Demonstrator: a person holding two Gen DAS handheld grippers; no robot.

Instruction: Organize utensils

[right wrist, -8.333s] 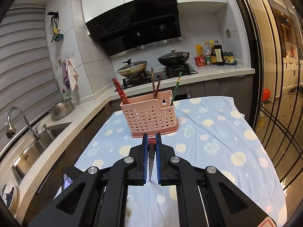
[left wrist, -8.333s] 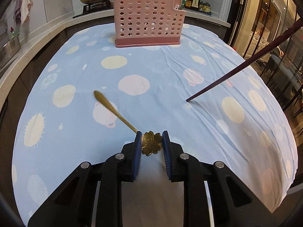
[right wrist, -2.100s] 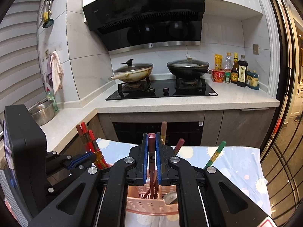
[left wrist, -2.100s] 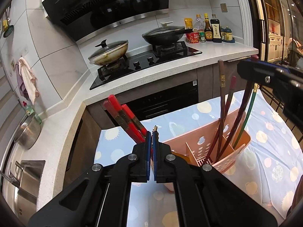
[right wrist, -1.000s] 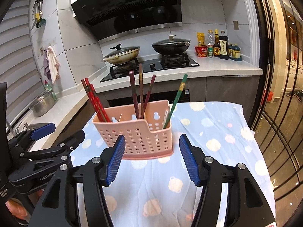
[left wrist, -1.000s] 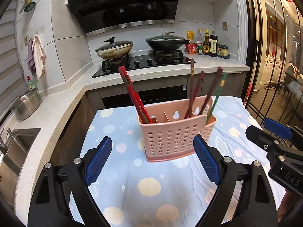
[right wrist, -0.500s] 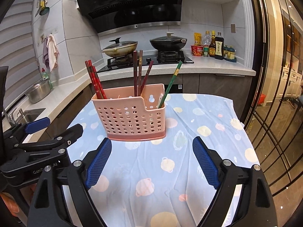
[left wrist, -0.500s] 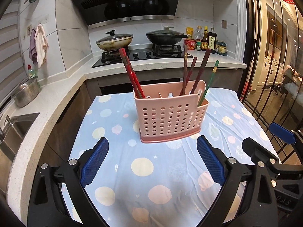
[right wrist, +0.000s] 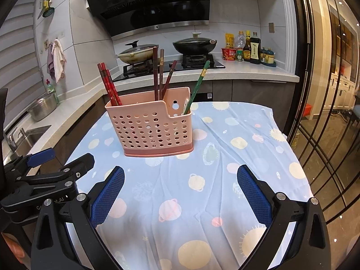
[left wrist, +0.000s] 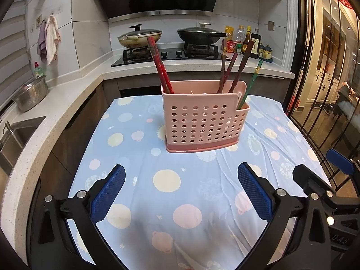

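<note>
Pink utensil holder (left wrist: 203, 121) well beyond both spread, empty claws: left claw (left wrist: 180, 193), right claw (right wrist: 180, 193).

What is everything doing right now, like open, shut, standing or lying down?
Left tongs: open, empty, jaws just widened.
Right tongs: open, empty, jaws just widened.
Pink basket: upright on the tablecloth.
Red chopsticks: leaning in the basket's left end.
Green chopstick: leaning in its right end.
Brown chopsticks: standing between them.
Pans: lids on.
</note>
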